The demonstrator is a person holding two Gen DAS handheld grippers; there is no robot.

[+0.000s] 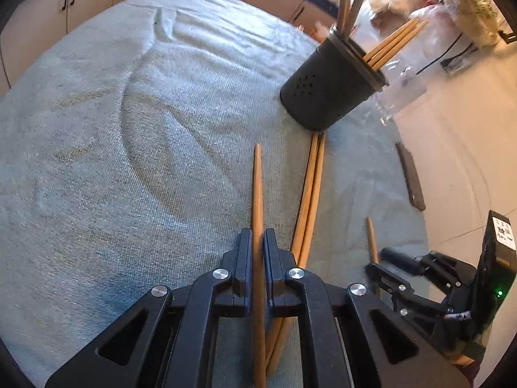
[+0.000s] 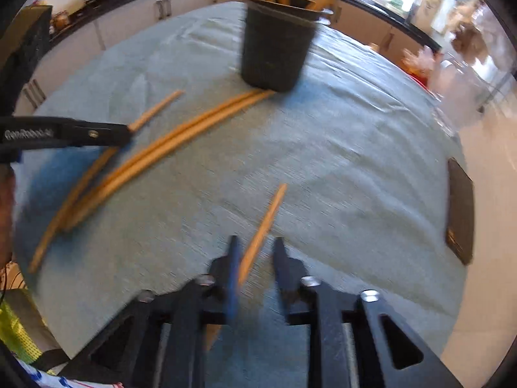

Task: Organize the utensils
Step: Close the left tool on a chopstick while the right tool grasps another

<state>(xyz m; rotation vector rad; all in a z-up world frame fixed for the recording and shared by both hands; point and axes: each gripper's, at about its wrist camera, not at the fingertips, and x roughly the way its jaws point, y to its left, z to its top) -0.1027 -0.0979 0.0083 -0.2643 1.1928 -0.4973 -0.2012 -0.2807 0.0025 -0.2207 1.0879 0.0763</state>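
Observation:
A black perforated utensil holder (image 1: 332, 84) stands on the grey-green cloth with several wooden chopsticks in it; it also shows in the right wrist view (image 2: 274, 51). My left gripper (image 1: 258, 242) is shut on one wooden chopstick (image 1: 257, 187) that points toward the holder. Two more chopsticks (image 1: 310, 194) lie side by side on the cloth right of it, ends at the holder's base. My right gripper (image 2: 257, 249) is open around a single chopstick (image 2: 266, 220) lying on the cloth. The right view is blurred.
A flat dark rectangle (image 2: 460, 210) lies at the cloth's right edge, on the pale table (image 1: 458, 148). Clear plastic bags and a cable (image 1: 446, 55) sit behind the holder. Kitchen cabinets (image 1: 68, 3) run along the back.

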